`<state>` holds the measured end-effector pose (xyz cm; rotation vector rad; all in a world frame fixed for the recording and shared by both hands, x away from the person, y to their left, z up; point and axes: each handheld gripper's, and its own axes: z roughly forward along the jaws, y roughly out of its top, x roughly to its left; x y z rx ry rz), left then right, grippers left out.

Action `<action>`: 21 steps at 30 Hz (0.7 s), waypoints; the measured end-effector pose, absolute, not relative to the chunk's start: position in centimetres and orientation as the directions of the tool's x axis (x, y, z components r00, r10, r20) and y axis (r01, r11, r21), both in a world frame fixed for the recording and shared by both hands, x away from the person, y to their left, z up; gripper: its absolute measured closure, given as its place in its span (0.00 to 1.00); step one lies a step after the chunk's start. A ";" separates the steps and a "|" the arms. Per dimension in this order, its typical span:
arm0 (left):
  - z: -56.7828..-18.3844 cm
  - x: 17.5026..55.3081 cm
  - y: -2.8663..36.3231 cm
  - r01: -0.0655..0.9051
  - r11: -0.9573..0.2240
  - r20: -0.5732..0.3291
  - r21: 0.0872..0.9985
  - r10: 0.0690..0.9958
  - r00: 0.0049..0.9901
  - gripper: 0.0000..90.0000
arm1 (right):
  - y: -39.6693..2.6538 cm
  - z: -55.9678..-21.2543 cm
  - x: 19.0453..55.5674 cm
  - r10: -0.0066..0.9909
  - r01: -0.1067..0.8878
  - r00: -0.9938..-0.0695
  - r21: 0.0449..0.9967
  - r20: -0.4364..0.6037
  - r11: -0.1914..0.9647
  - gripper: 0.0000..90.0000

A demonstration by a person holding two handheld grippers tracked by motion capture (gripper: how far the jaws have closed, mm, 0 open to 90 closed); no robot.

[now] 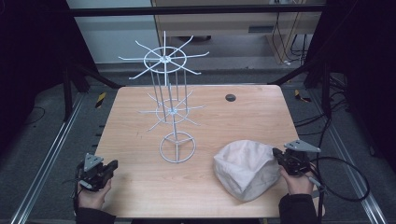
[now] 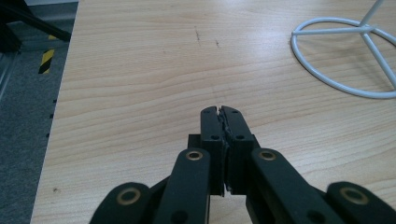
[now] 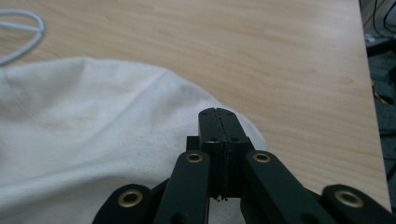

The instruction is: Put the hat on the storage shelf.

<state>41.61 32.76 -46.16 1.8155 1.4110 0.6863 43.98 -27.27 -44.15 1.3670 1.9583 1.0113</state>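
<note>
A white wire rack (image 1: 170, 107) with two tiers of radiating hooks stands on a ring base (image 1: 177, 147) near the table's middle. A cream fabric hat (image 1: 245, 169) lies crumpled at the front right. My right gripper (image 1: 279, 154) hovers at the hat's right edge, its jaws shut with nothing between them; in the right gripper view the shut tips (image 3: 218, 113) sit just over the cream cloth (image 3: 93, 130). My left gripper (image 1: 112, 166) rests at the front left corner, shut and empty. In the left gripper view its tips (image 2: 220, 111) point across bare wood toward the ring base (image 2: 345, 56).
The wooden table (image 1: 140, 186) has a dark round grommet (image 1: 230, 97) at the back right. Metal rails run along both sides on the floor, and cables (image 1: 345, 177) trail to the right of the table. Black frame struts stand behind the table.
</note>
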 end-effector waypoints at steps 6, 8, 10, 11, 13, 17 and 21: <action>-46.2 41.6 32.7 0.579 -0.137 -0.020 0.804 0.966 0.257 0.98 | -26.7 -42.4 41.5 0.906 0.474 -0.423 0.853 0.001 0.220 1.00; -46.1 41.6 32.8 0.578 -0.136 -0.020 0.804 0.967 0.255 0.98 | -26.2 -42.0 40.6 0.883 0.468 -0.469 0.855 0.026 0.224 1.00; -46.2 41.6 32.8 0.579 -0.134 -0.023 0.804 0.967 0.254 0.98 | -25.6 -41.9 39.8 0.859 0.467 -0.511 0.853 0.042 0.236 1.00; -46.2 41.6 32.8 0.580 -0.133 -0.022 0.804 0.967 0.253 0.98 | -25.2 -41.9 39.5 0.844 0.463 -0.534 0.849 0.040 0.253 1.00; -46.2 41.6 32.8 0.580 -0.133 -0.023 0.803 0.967 0.253 0.98 | -24.4 -42.0 38.7 0.820 0.468 -0.571 0.837 0.041 0.284 1.00; -46.2 41.6 32.8 0.582 -0.136 -0.018 0.801 0.968 0.252 0.98 | -23.1 -42.2 37.6 0.776 0.471 -0.626 0.828 0.070 0.305 1.00; -46.2 41.6 32.8 0.581 -0.135 -0.019 0.803 0.968 0.251 0.98 | -22.5 -42.7 36.8 0.753 0.472 -0.655 0.814 0.067 0.338 1.00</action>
